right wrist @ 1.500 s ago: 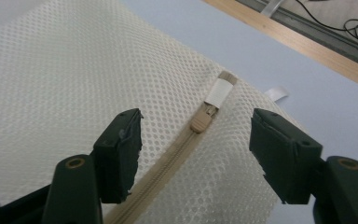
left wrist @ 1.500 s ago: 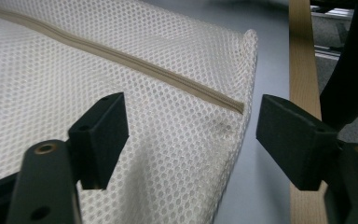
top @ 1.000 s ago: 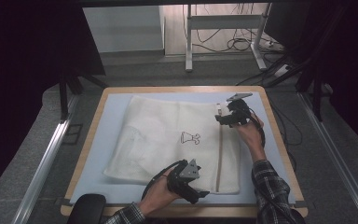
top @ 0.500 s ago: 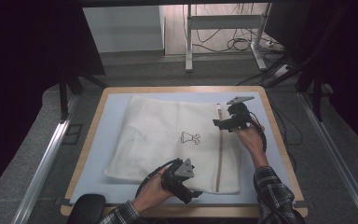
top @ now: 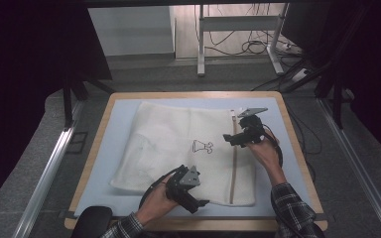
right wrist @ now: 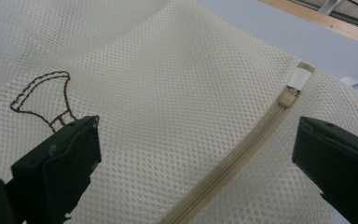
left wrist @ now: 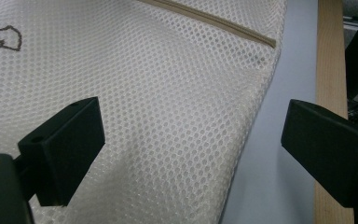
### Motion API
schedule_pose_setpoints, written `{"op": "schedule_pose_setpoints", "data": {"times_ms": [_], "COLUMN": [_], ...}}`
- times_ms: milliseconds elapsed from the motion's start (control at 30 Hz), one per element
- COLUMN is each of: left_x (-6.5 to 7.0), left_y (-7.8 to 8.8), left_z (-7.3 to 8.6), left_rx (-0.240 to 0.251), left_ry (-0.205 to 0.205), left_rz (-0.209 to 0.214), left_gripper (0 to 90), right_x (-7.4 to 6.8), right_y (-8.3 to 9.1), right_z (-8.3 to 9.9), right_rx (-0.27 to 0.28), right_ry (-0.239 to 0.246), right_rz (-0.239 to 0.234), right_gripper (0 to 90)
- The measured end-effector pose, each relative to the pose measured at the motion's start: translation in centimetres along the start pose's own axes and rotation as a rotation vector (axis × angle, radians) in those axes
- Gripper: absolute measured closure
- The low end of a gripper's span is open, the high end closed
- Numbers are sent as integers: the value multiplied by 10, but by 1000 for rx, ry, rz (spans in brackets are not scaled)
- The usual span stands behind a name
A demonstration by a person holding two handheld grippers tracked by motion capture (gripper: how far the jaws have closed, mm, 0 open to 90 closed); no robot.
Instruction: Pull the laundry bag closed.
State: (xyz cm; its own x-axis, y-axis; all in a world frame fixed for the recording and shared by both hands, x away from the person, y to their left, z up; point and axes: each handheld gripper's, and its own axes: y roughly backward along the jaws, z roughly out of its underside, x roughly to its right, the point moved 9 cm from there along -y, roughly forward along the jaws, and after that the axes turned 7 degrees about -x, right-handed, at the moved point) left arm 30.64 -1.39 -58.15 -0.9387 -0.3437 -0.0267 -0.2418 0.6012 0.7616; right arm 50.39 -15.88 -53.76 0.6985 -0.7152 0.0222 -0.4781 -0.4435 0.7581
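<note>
While the far edge of the cream-white mesh laundry bag (top: 178, 153) runs out of frame in both gripper views, its weave shows there hole by hole, and the small brown stitched figure (top: 203, 147) near its middle is cut off at the picture's edge in my left gripper view; what it depicts I cannot make out. The bag lies flat on the pale blue mat (top: 104, 163) of the wooden-rimmed table (top: 93, 158), its beige zipper strip (top: 234, 168) running from near to far along its right part. The zipper's slider is too small to tell from above; in my right gripper view a white tab (right wrist: 299, 78) sits at the strip's far end.

My left gripper (top: 191, 194) hangs low over the bag's near edge, forearm coming in from the bottom, jaws pointing toward the near right corner. They have just been opening and stand wide, with mesh below them and nothing pinched. My right gripper (top: 234, 139) hovers above the zipper's far half, wrist bent inward so the jaws point left across the bag. These too have just been opening and stand wide apart, the zipper strip passing under the gap, untouched. A checked sleeve (top: 290, 210) covers my right forearm.
</note>
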Motion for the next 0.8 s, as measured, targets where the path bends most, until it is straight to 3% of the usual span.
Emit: {"op": "schedule_pose_setpoints", "data": {"times_ms": [233,500,800], "left_x": [-5,-8,-11], "left_y": [3,8,14], "left_z": [4,5,5], "left_rx": [-10,3,33], "left_ry": [-2,-2,33], "left_rz": [-36,-37,-18], "left_gripper": [18,11,28], "right_x": [-8,-16,-25], "right_y": [4,7,14], "right_z": [4,7,10], "right_rx": [-3,-3,3], "right_ry": [16,24,61], "right_rz": [-1,-11,-6], "right_gripper": [0,0,0]}}
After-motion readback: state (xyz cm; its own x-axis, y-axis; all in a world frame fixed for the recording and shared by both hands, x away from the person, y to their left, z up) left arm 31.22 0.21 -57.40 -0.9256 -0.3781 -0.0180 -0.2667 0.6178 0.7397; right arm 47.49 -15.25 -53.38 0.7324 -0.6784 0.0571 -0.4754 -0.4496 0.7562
